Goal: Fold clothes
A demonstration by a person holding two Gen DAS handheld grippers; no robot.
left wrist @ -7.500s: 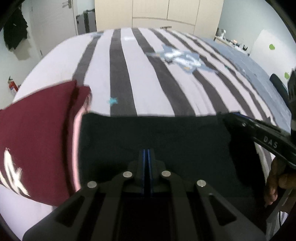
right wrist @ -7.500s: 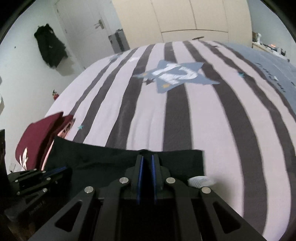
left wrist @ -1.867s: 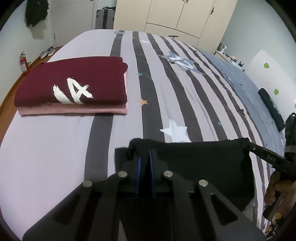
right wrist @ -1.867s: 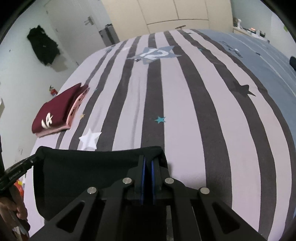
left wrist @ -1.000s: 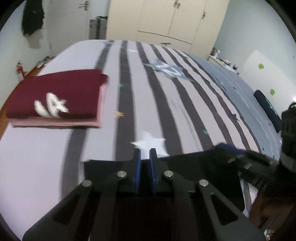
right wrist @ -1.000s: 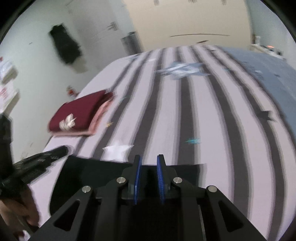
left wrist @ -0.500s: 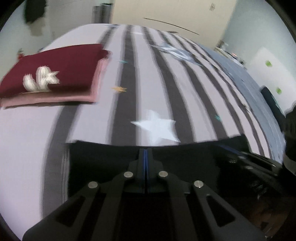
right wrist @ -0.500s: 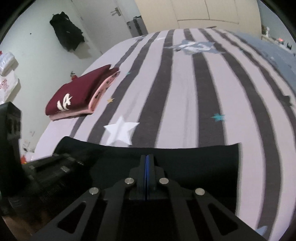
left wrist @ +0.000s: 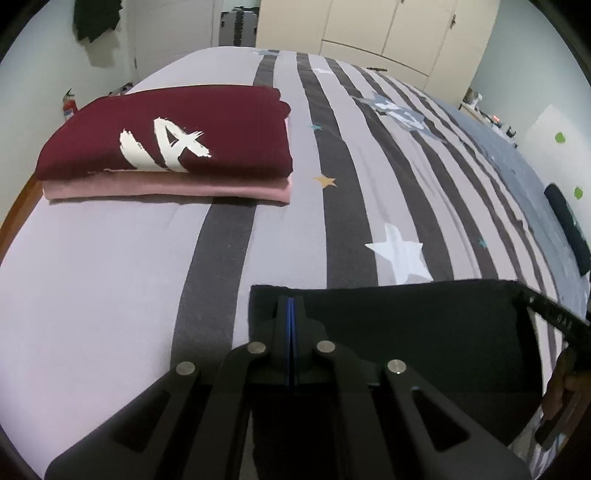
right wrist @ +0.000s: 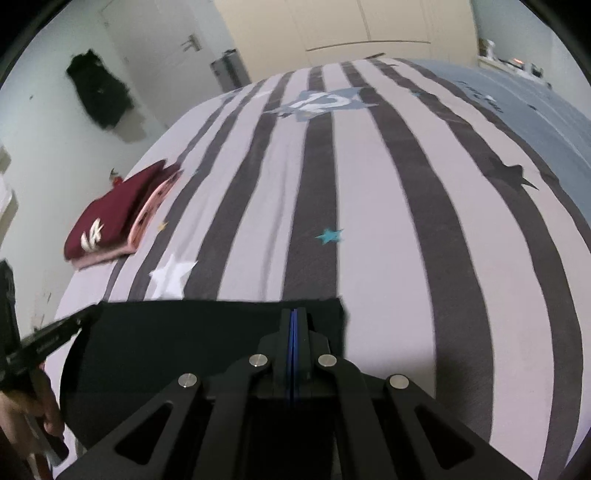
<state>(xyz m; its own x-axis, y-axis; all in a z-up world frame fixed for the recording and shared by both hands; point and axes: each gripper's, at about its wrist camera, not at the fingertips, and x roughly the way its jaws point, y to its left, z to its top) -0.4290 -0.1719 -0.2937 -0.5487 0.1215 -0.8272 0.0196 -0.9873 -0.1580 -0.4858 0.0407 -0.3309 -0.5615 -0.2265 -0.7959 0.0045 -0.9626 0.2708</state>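
A folded black garment (left wrist: 406,325) lies near the front edge of the striped bed, its far edge pulled straight. My left gripper (left wrist: 290,301) is shut on the garment's far left corner. My right gripper (right wrist: 293,313) is shut on the garment (right wrist: 184,332) at its far right corner. Each wrist view catches the other tool: the right gripper (left wrist: 554,315) at the right rim, the left gripper (right wrist: 48,341) at the left rim with a hand beneath it. Further left lies a folded maroon shirt (left wrist: 173,136) on a folded pink one (left wrist: 166,190).
The grey and lilac striped bedcover (left wrist: 343,206) with star prints stretches away to cream wardrobes (left wrist: 388,33). A dark bolster (left wrist: 569,229) lies at the bed's right side. A dark jacket (right wrist: 99,92) hangs on the left wall beside a door.
Both pairs of jaws, slightly apart a second ago, have closed on the black garment's far edge. Both hands have sunk toward the bed, and that edge now lies straight between them.
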